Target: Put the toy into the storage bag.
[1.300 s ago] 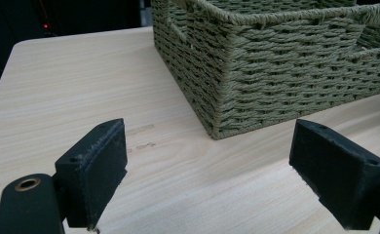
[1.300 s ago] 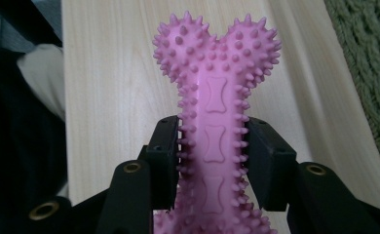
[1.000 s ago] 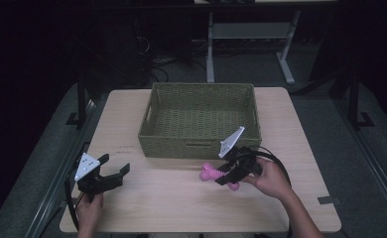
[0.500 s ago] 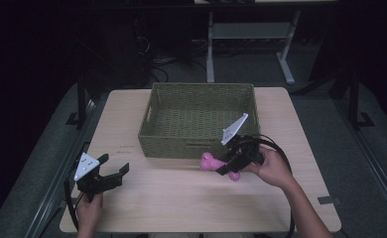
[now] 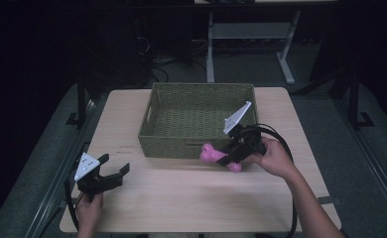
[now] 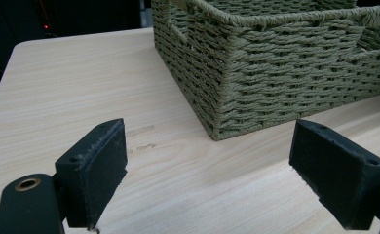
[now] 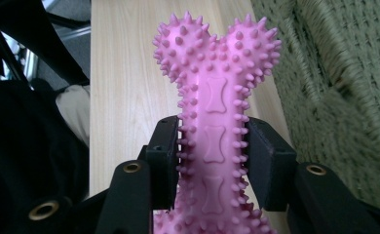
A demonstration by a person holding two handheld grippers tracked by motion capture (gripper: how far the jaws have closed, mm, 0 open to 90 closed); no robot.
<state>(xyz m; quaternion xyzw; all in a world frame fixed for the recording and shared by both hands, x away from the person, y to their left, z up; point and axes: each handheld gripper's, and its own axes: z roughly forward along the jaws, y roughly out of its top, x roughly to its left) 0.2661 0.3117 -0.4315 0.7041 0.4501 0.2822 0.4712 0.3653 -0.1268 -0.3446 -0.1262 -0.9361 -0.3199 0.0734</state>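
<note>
Light wooden table (image 5: 181, 198); metal desk frame (image 5: 251, 34) behind; dark floor.

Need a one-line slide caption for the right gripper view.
Right gripper clamps a spiky pink bone toy beside the woven basket.

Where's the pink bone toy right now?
In the high view, the pink bone toy is clamped in the right gripper, just in front of the green basket near its right end.

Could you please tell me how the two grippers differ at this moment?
The right gripper is shut on the pink spiky bone toy; the left gripper is open with nothing between its jaws. The right one is raised beside the green wicker basket; the left sits low by the table edge. Both have black jaws.
</note>
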